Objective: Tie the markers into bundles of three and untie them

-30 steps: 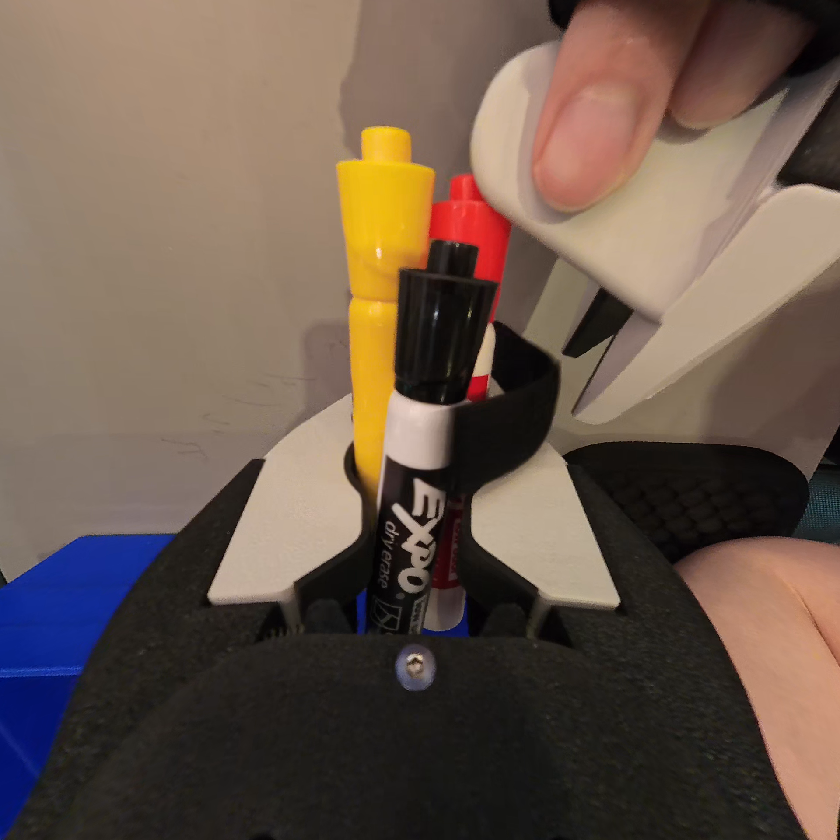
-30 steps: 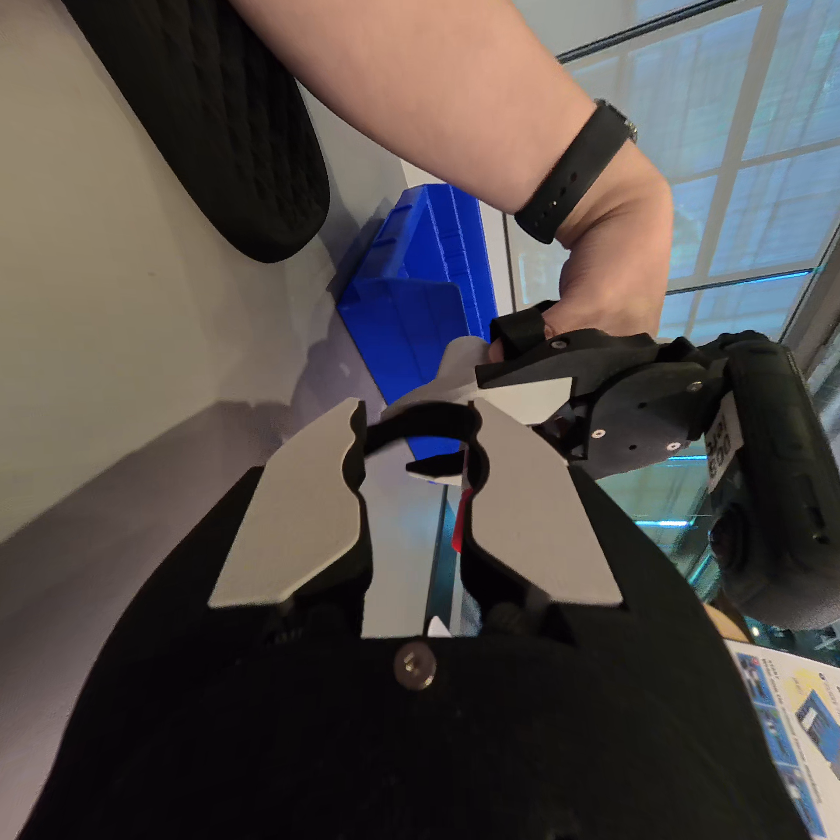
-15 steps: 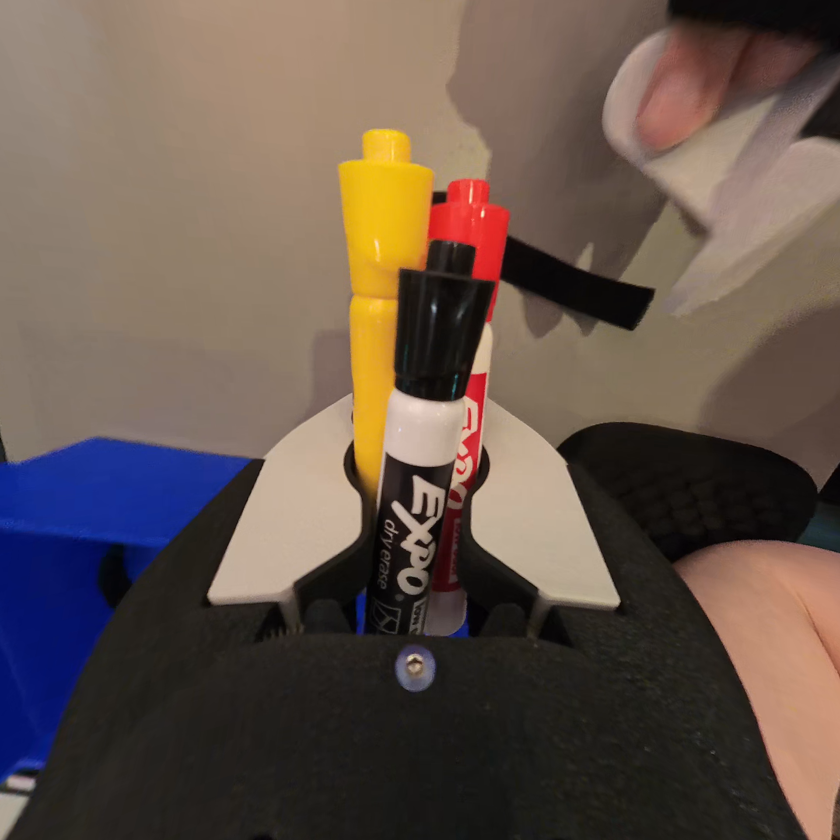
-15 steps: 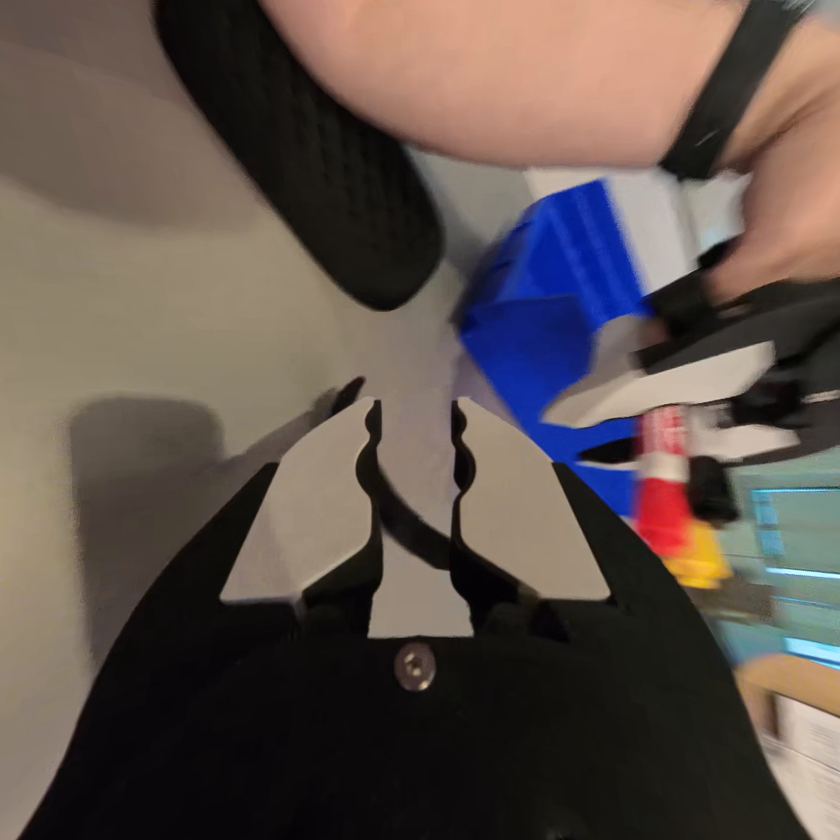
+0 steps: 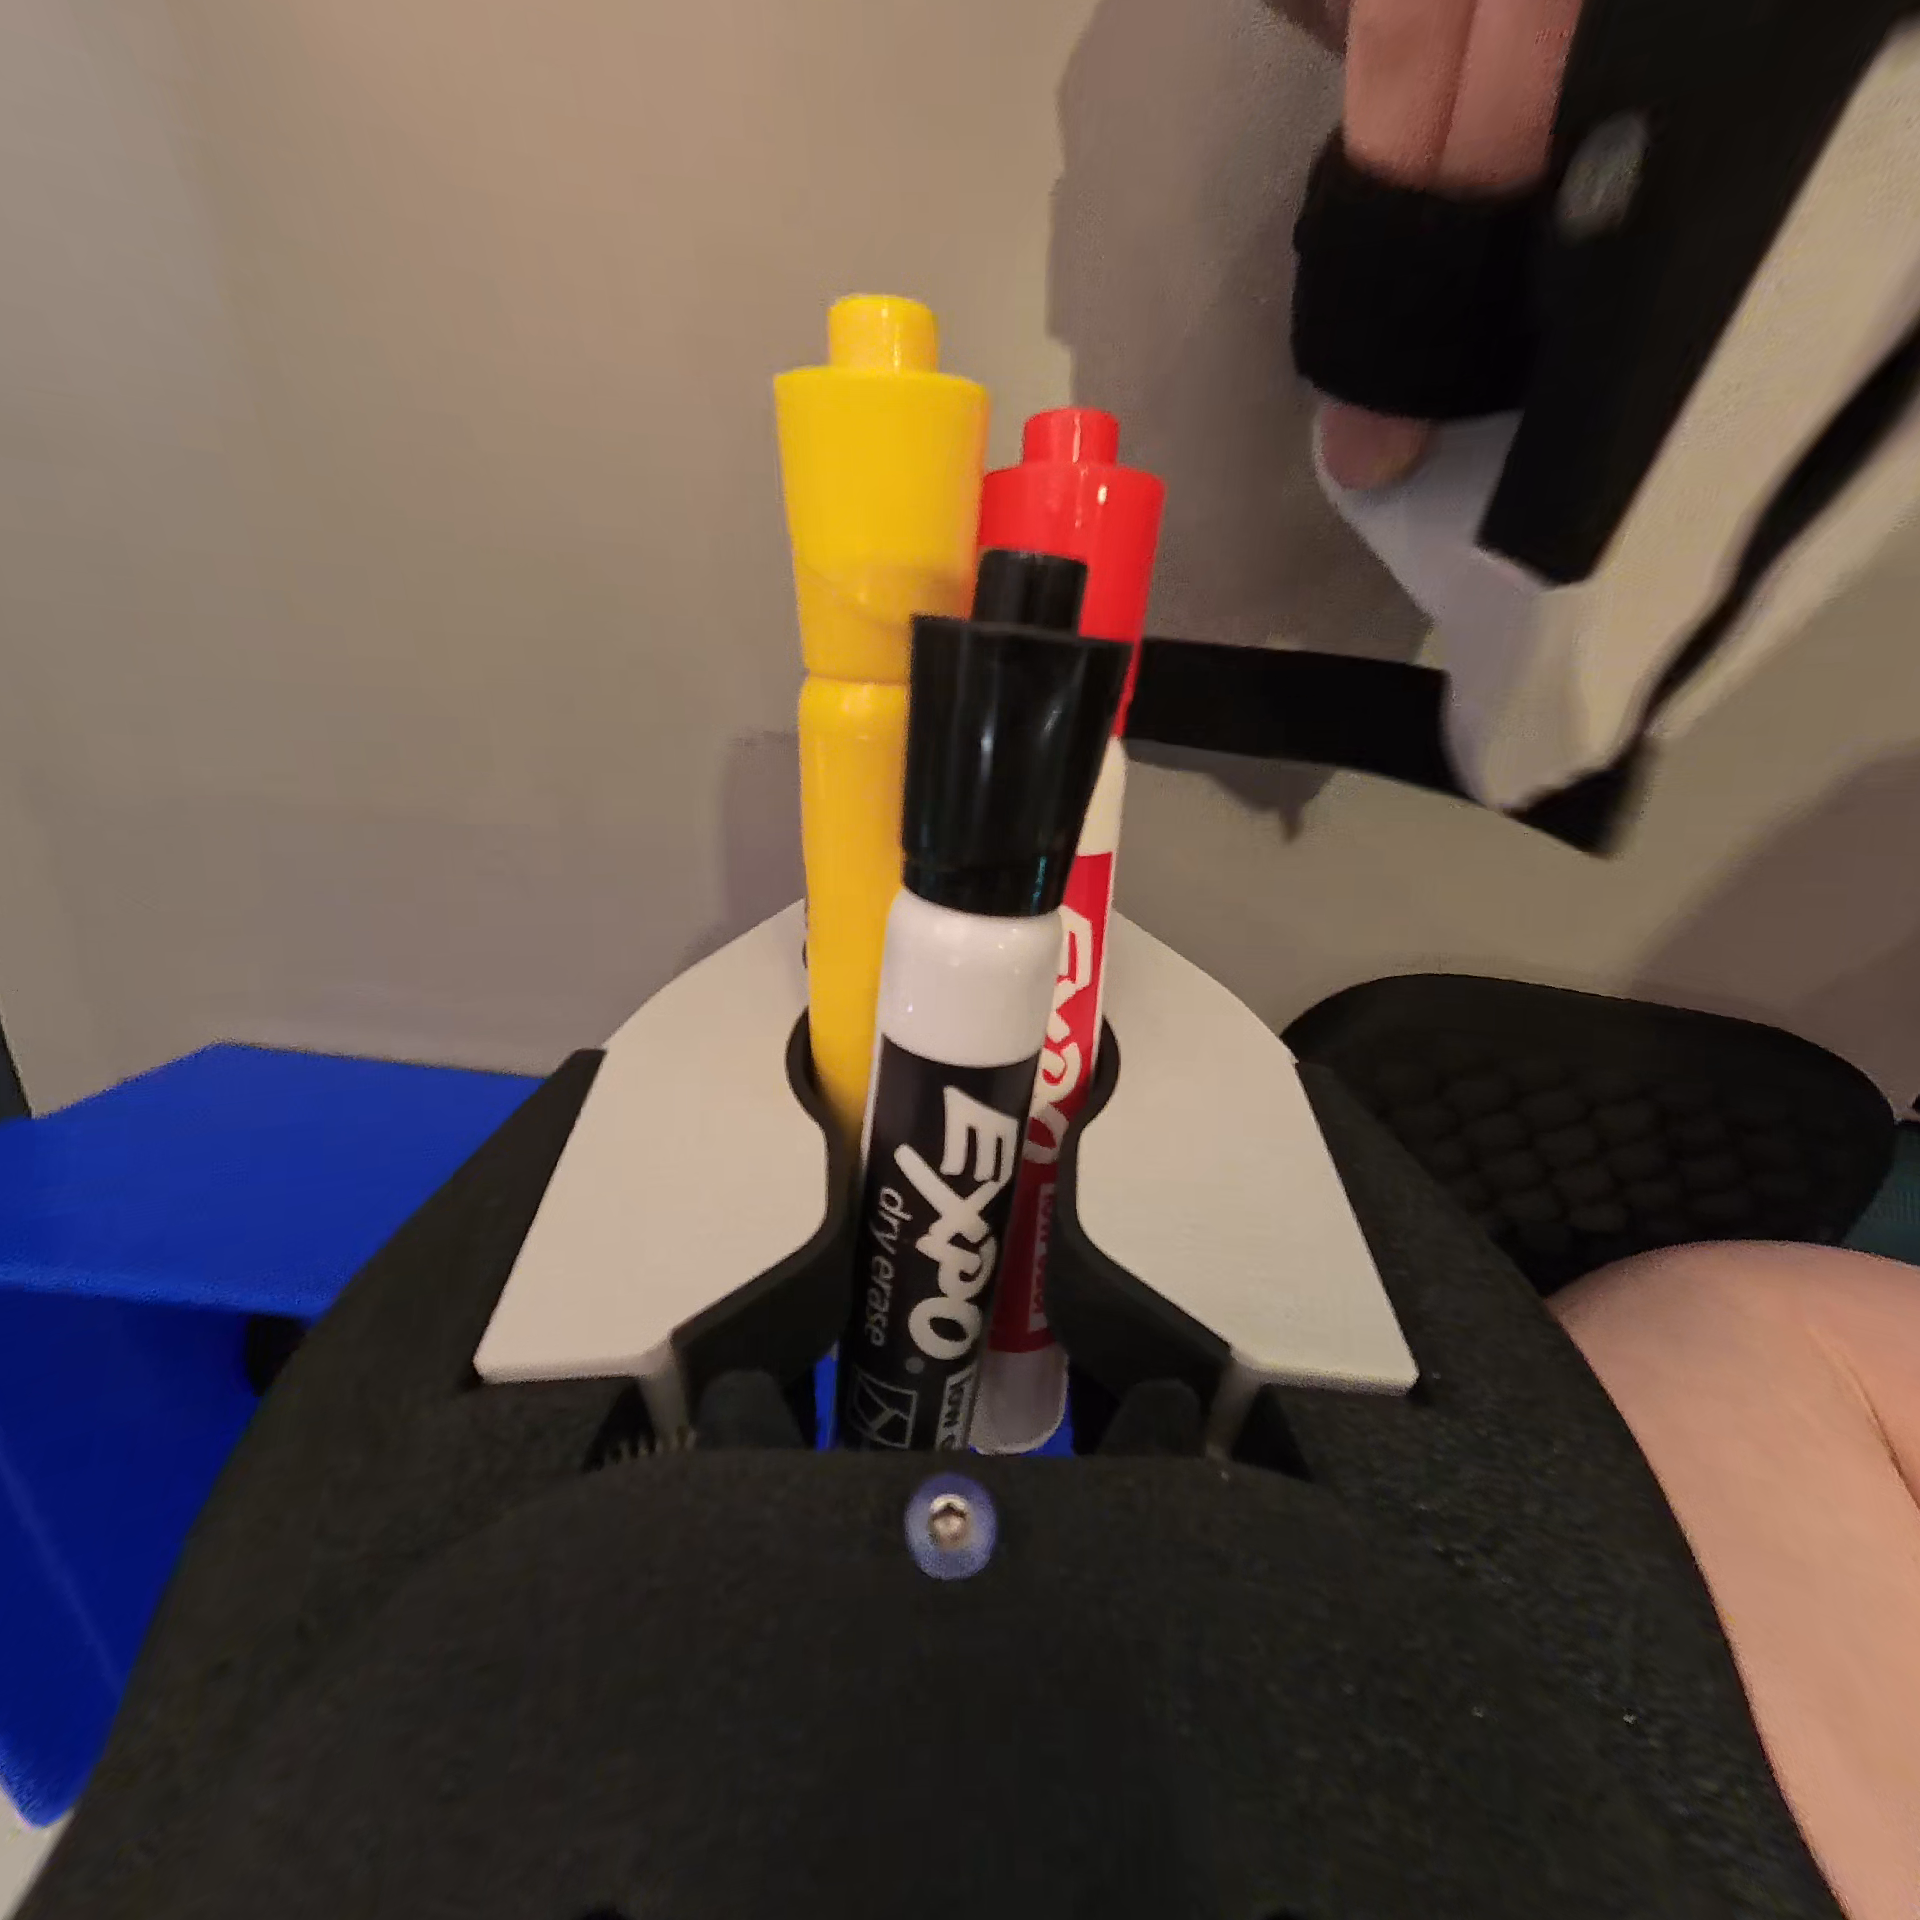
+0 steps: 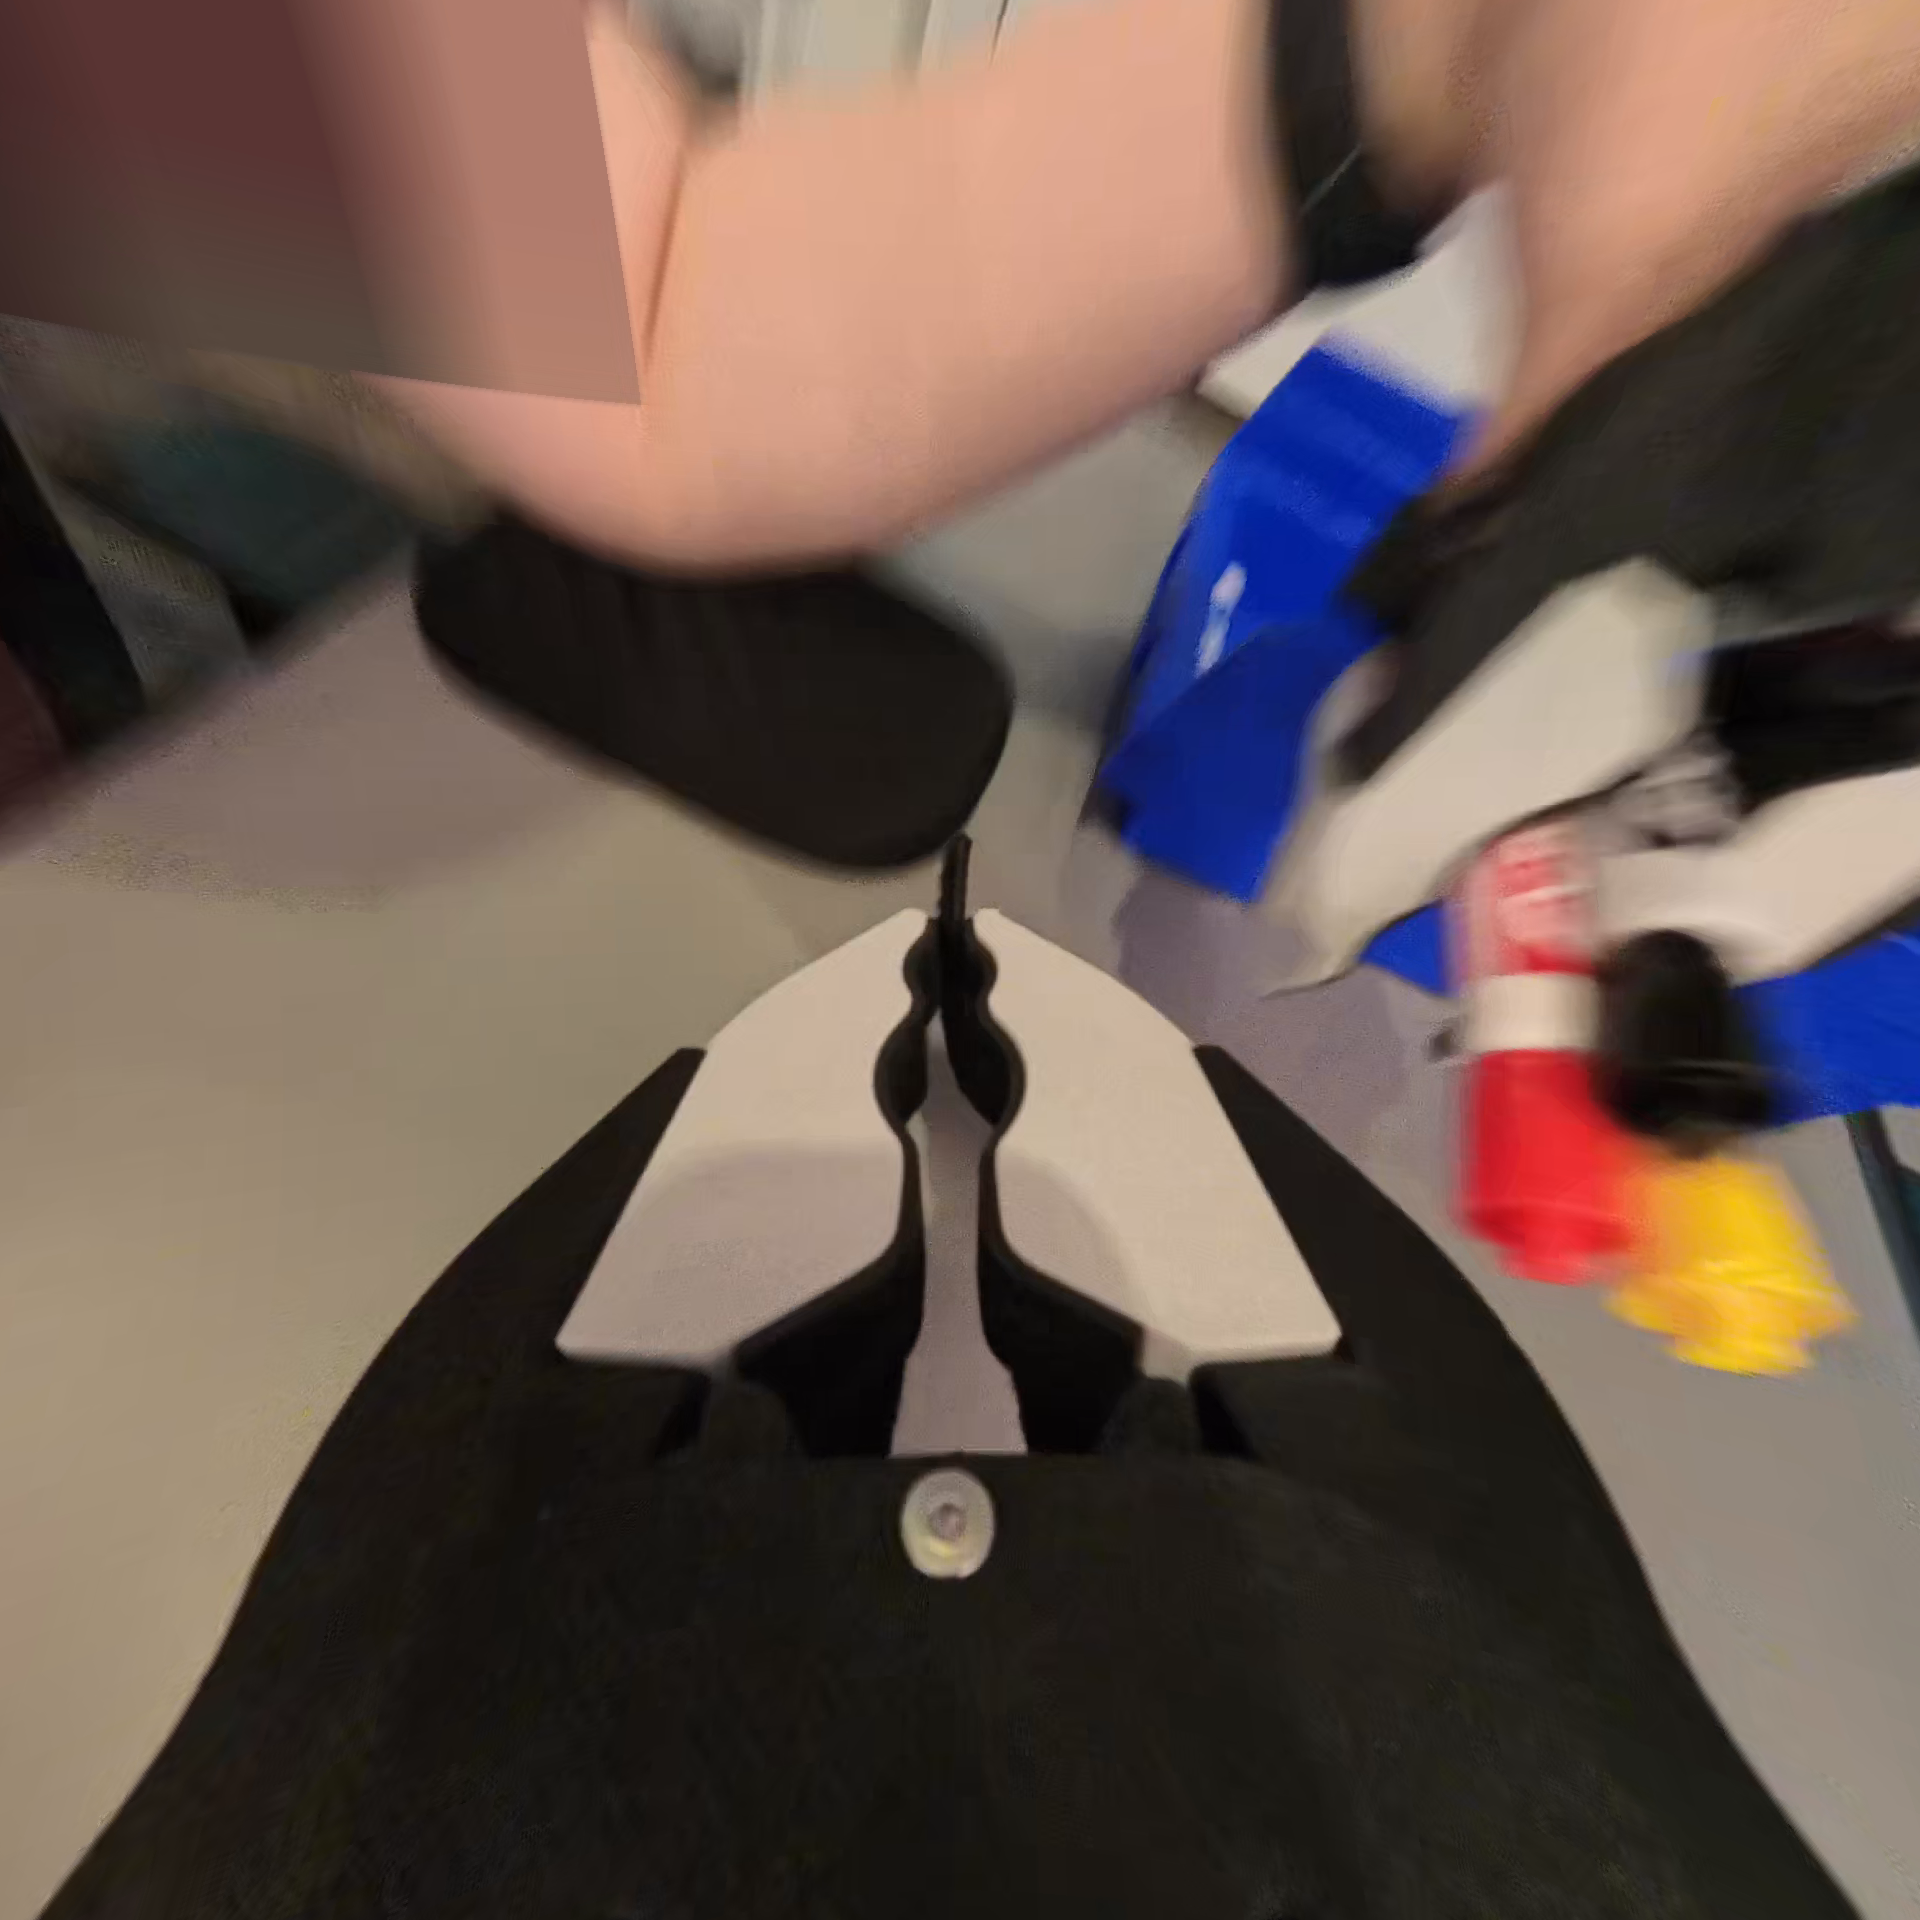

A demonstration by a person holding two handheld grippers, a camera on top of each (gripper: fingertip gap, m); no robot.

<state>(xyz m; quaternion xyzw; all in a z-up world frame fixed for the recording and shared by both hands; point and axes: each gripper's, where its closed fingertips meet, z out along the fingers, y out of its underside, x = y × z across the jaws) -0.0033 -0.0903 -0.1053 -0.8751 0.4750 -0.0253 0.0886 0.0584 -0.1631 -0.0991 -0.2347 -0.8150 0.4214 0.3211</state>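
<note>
While the three markers stand upright as a bunch, the yellow marker (image 5: 862,665) at the left, the red marker (image 5: 1081,644) behind right and the black marker (image 5: 977,935) in front, the left gripper (image 5: 951,1049) is clamped around their barrels. A black strap (image 5: 1283,701) runs sideways from behind the caps to the right gripper (image 6: 948,930), whose fingers are pressed together on the strap's end, a short tip poking out past them. Beyond lie a blue bin (image 5: 156,1195) at the left, a black mesh pad (image 5: 1558,1101) at the right and the grey tabletop (image 5: 364,520). The right wrist view is motion-blurred.
</note>
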